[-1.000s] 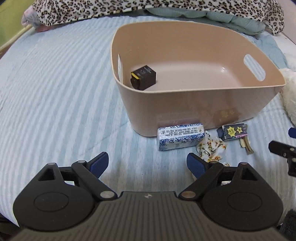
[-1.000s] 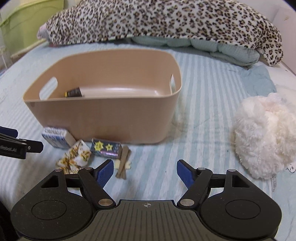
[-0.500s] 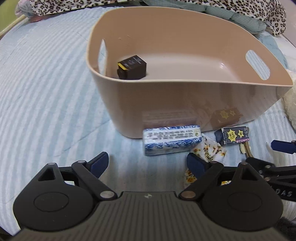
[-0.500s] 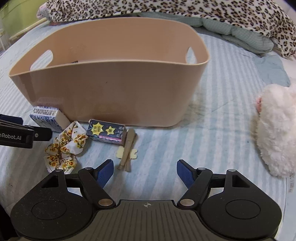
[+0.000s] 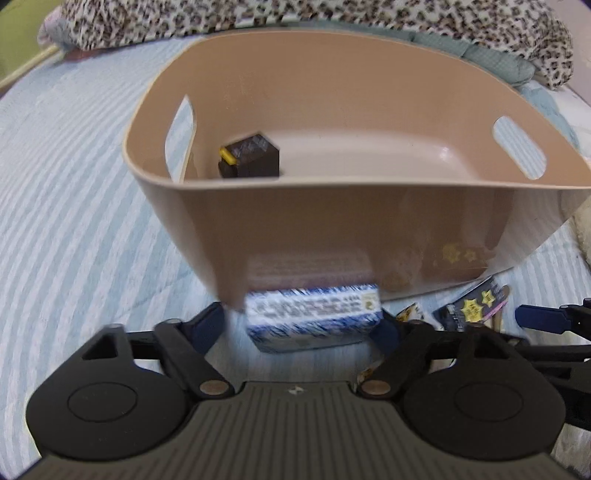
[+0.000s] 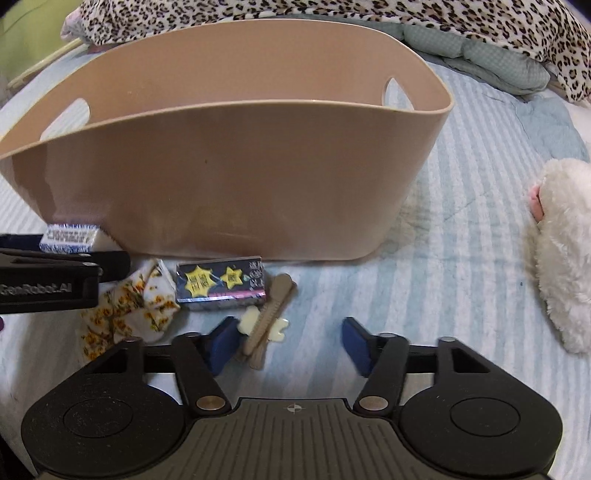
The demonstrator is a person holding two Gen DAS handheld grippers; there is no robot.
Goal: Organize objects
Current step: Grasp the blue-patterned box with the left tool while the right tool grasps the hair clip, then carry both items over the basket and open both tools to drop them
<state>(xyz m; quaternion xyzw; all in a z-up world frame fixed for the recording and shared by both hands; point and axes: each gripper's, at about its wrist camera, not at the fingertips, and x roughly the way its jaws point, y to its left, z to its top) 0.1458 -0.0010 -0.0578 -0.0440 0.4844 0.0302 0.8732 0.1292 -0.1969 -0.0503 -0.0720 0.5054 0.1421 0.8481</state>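
Observation:
A tan plastic basket (image 5: pixel 369 221) stands on the striped bed and holds a dark box with a yellow label (image 5: pixel 251 157). In front of it lie a blue-and-white packet (image 5: pixel 314 315), a floral scrunchie (image 6: pixel 125 306), a dark packet with yellow stars (image 6: pixel 221 286) and a tan hair clip (image 6: pixel 267 317). My left gripper (image 5: pixel 303 328) is open, its fingers on either side of the blue-and-white packet. My right gripper (image 6: pixel 291 341) is open, with the hair clip just inside its left finger. The basket (image 6: pixel 229 177) fills the right wrist view.
A white fluffy toy (image 6: pixel 561 251) lies on the bed to the right. A leopard-print blanket (image 6: pixel 332 18) and a teal pillow (image 6: pixel 480 51) lie behind the basket. The left gripper's body (image 6: pixel 48 280) shows at the left of the right wrist view.
Both grippers have moved forward and down toward the items in front of the basket. The left fingers now flank the blue-and-white packet; the right fingers reach the hair clip.

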